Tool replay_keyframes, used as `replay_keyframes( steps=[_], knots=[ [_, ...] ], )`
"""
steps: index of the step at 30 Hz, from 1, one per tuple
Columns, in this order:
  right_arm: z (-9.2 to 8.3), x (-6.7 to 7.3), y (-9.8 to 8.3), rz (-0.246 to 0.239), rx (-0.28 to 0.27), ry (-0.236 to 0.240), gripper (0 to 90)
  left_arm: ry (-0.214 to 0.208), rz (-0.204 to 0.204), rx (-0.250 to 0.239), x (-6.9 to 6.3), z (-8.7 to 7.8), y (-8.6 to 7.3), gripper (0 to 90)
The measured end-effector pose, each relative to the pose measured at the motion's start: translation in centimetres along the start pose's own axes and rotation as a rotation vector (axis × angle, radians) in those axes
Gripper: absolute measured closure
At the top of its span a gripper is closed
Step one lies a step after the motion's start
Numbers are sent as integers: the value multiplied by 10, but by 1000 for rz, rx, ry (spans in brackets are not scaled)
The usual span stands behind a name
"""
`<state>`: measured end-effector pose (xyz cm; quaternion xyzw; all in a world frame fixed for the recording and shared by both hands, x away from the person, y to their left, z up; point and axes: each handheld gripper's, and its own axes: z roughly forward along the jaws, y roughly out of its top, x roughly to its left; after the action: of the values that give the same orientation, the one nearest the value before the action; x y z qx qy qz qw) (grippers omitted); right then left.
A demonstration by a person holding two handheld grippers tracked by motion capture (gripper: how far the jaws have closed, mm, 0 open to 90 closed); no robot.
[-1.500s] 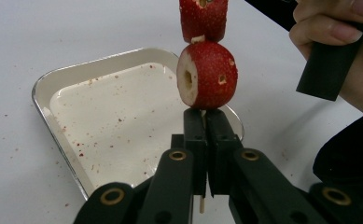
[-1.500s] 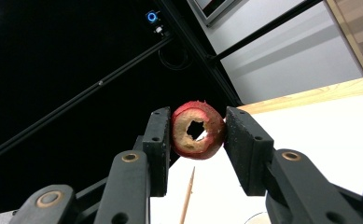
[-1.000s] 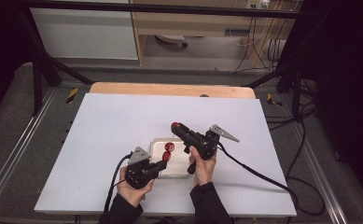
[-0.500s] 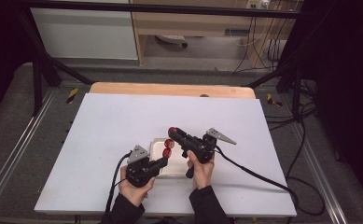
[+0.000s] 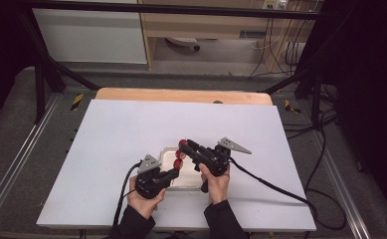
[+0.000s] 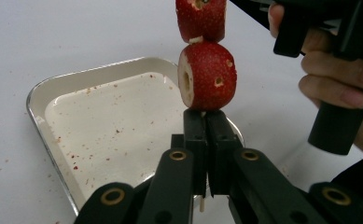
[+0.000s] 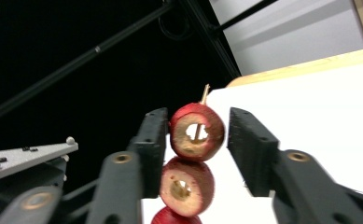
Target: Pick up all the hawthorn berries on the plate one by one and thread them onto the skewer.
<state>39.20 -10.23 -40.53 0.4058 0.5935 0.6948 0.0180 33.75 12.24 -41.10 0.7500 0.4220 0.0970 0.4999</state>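
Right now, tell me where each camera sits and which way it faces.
High view: above the person's side, facing forward and down on the white table; both forearms show.
Left gripper view: on the left hand-held gripper, facing the tray; shut jaws clamp the skewer.
Right gripper view: on the right hand-held gripper, jaws just opening around the top fruit.
All share the skewered fruit.

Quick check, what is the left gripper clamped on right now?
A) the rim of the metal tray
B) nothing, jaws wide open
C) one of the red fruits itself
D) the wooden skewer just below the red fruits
D: in the left gripper view, the left gripper is shut on the thin skewer, with the bottom red fruit just above it, over the tray.
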Motion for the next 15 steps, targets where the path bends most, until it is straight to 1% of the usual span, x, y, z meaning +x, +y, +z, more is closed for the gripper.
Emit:
replay_keyframes(
  steps=[2, 3, 6, 7, 9, 11, 13, 15],
  knots=[
    [-3, 0, 4, -25, 22, -14, 504, 5, 7, 4, 2, -1, 0, 881],
    [-5, 0, 5, -27, 25, -19, 488, 13, 13, 2, 3, -1, 0, 881],
    [-11, -2, 10, -40, 51, -33, 417, 16, 19, 9, 6, -2, -1, 881],
    [-13, -3, 11, -57, 65, -44, 385, 19, 24, 10, 7, -2, -2, 881],
    [-16, -6, 13, -74, 102, -66, 317, 21, 32, 16, 8, -3, -3, 881],
    [-20, -9, 14, -94, 133, -85, 267, 26, 49, 26, 10, -4, -3, 881],
    [-25, -13, 14, -115, 168, -108, 223, 18, 55, 37, 11, -4, -4, 881],
    [-29, -17, 13, -139, 205, -130, 178, 19, 72, 50, 13, -5, -4, 880]
  ],
)
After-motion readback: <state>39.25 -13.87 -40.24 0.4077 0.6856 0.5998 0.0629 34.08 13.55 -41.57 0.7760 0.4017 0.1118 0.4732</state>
